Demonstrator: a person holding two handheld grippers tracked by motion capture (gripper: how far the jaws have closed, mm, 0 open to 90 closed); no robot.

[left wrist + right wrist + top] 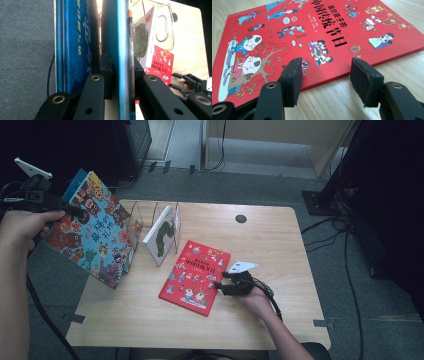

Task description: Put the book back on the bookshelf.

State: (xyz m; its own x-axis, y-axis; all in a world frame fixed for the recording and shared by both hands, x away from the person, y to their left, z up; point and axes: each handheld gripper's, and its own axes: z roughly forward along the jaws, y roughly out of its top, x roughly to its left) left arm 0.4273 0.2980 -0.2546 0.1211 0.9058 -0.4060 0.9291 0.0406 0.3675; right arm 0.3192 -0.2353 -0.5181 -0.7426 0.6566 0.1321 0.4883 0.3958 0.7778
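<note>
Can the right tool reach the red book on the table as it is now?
Probably yes. The right tool stands open at the edge of the red book, which lies flat on the table, with nothing between them.

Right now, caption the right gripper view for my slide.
Open right gripper poised at the edge of the flat red picture book on the wooden table.

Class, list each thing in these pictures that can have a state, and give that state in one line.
Blue picture book: held tilted at the table's left edge, clamped.
Left gripper: shut on the blue picture book.
Red book: flat on the table, closed.
Right gripper: open, at the red book's edge.
White book: leaning in the clear rack.
</note>
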